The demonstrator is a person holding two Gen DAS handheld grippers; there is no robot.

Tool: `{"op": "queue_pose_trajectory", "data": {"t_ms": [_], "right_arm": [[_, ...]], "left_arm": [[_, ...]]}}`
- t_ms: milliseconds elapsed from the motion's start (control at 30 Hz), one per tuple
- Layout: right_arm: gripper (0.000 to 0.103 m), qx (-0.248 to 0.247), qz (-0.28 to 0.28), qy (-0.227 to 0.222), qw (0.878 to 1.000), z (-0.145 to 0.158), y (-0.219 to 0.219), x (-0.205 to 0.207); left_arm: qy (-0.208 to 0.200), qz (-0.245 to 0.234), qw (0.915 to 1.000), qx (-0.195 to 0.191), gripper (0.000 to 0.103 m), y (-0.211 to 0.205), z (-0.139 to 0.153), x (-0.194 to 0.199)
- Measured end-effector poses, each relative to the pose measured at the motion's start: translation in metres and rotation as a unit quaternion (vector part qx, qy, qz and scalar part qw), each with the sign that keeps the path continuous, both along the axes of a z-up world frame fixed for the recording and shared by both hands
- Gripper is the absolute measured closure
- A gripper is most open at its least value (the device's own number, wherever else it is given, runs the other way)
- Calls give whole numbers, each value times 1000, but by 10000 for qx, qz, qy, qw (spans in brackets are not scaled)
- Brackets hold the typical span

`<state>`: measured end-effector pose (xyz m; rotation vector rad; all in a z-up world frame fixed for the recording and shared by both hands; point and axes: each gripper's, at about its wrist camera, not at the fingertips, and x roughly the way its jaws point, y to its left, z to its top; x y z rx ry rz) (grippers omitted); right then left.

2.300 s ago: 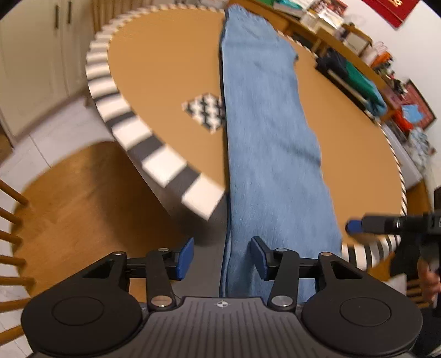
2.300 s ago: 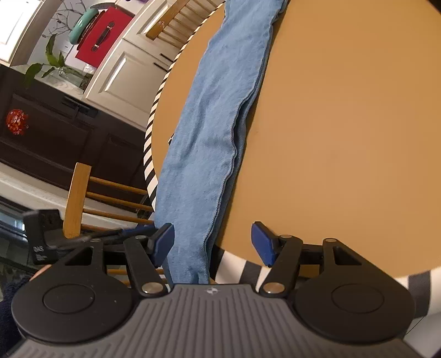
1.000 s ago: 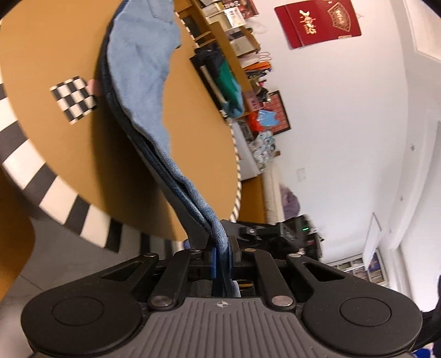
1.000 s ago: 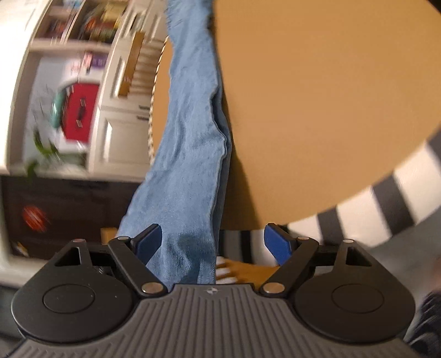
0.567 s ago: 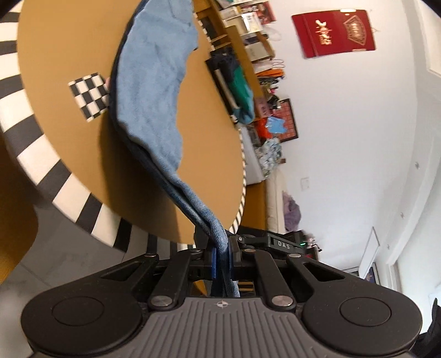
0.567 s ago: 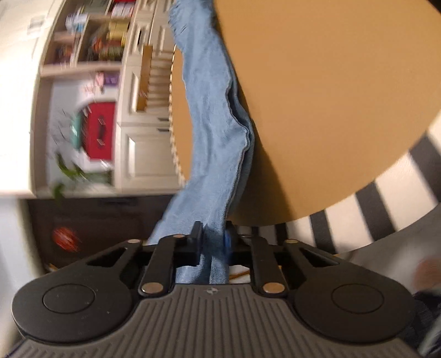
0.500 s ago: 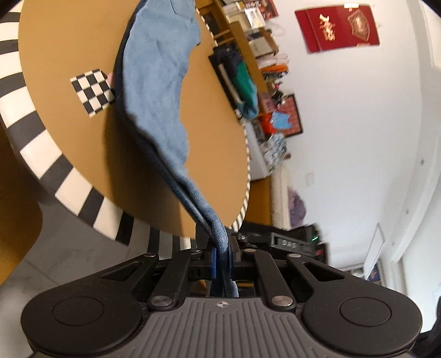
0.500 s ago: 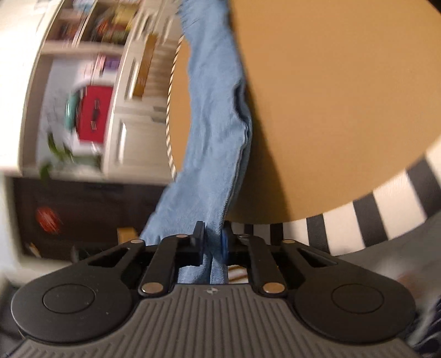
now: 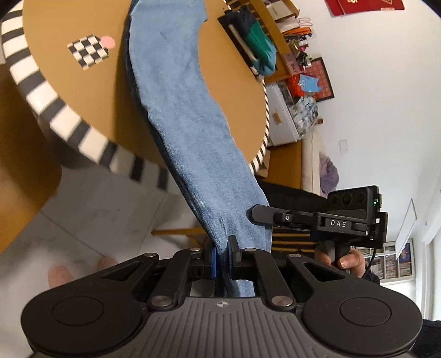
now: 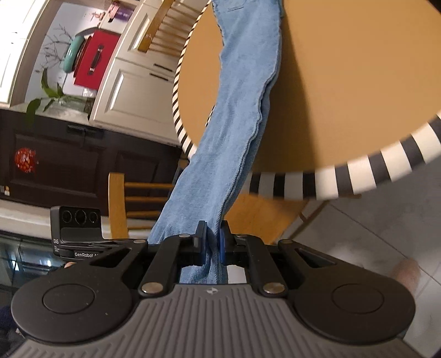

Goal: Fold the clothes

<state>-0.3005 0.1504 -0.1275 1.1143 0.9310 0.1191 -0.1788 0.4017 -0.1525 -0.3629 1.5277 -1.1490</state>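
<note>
Denim sits pinched in both grippers: the left gripper [image 9: 222, 257] has its fingers closed tight on one edge of the jeans [image 9: 176, 110], and the right gripper [image 10: 210, 243] has its fingers clamped on the other edge of the same leg end. From there the jeans slope up off the floor side and onto the round bench [image 9: 69, 91], with the rest lying flat along its tan top to the far rim. A hand [image 9: 348, 264] grips the right handle, which reads "DAS"; the left tool's body reads "GenRobot".

On the bench, just beside the jeans, lies a small checkered card [image 9: 87, 51] with a pink dot at its corner. The bench rim is striped black and white. A wooden chair [image 10: 132, 203] stands close under the edge, over pale floor tiles.

Further off there are cluttered shelves [image 9: 275, 35] with green cloth, a red hanging on the white wall [image 9: 358, 7], white cabinets [image 10: 132, 93], a dark sideboard and a leafy plant [image 10: 46, 96].
</note>
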Motion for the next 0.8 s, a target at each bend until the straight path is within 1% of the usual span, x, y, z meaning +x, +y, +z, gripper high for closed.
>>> {"op": "queue_pose_trajectory", "data": {"t_ms": [100,167,233,333,400,500,600,633,733,800], "right_arm": [[94,-24,168,98,9998,21,15,-18],[94,-65,265,135,9995,36,23,-25],[94,-101,331,110,9993,50,26,-25],[94,-141,276,-140,9994,76,17,-12],[93,-312,189,-405,9985,99,5,4],[93,-508,9,-766,9958,129,-20,34],[93,-585,-174,-1000,9931,145,-51,71],[93,-628,-243,-1064,9920,149,-63,85],[93,-674,-471,-1066,9909,153,-101,131],[93,-737,-630,-942,9908,150,-130,165]], "left_arm": [[-101,-164,9998,38,95,7,23,-25],[-195,-243,9995,-5,95,10,40,-34],[-362,-256,9990,-96,95,9,59,-32],[-609,-215,9976,-256,95,4,88,-20],[-741,-69,9967,-311,95,-3,108,-2],[-812,335,9952,-433,95,-16,132,33],[-1068,684,9906,-512,95,-38,155,72],[-1075,837,9893,-521,95,-47,159,87],[-1029,1252,9857,-462,95,-77,167,135],[-1222,1451,9814,-285,95,-104,168,170]]}}
